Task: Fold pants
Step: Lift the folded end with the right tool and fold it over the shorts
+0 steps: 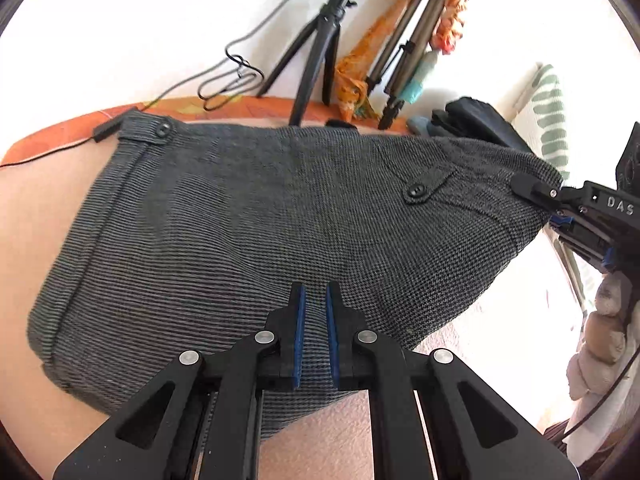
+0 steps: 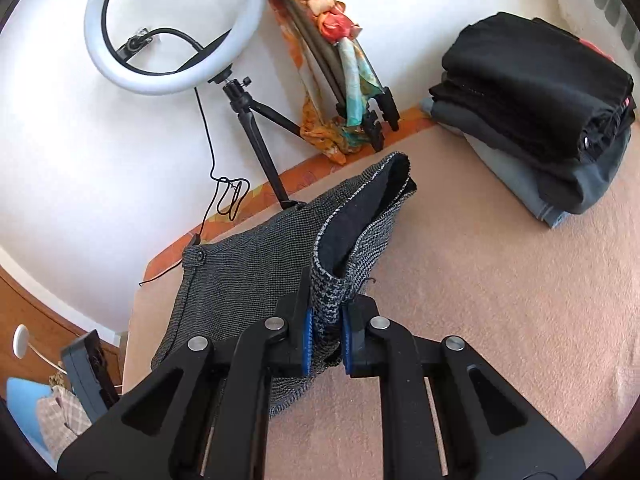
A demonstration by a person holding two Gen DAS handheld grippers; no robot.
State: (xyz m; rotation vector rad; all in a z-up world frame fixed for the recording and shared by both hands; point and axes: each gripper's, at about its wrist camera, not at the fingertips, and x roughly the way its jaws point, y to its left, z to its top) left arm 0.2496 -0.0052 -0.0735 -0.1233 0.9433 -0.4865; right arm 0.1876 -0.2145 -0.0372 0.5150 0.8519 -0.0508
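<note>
The grey woven pants (image 1: 248,240) lie folded on a pink blanket, with buttoned tabs at the far left and right. My left gripper (image 1: 316,332) has its blue-padded jaws closed on the near edge of the cloth. My right gripper (image 2: 326,332) is shut on a bunched corner of the pants (image 2: 256,276) and lifts it, so the dark inner side shows. In the left wrist view the right gripper (image 1: 548,204) pinches the pants' right corner.
A stack of folded dark clothes (image 2: 536,120) sits at the far right of the blanket (image 2: 500,280). A ring light on a tripod (image 2: 176,28), folded stands wrapped in a colourful scarf (image 2: 340,72) and a loose cable (image 1: 232,76) stand along the white wall.
</note>
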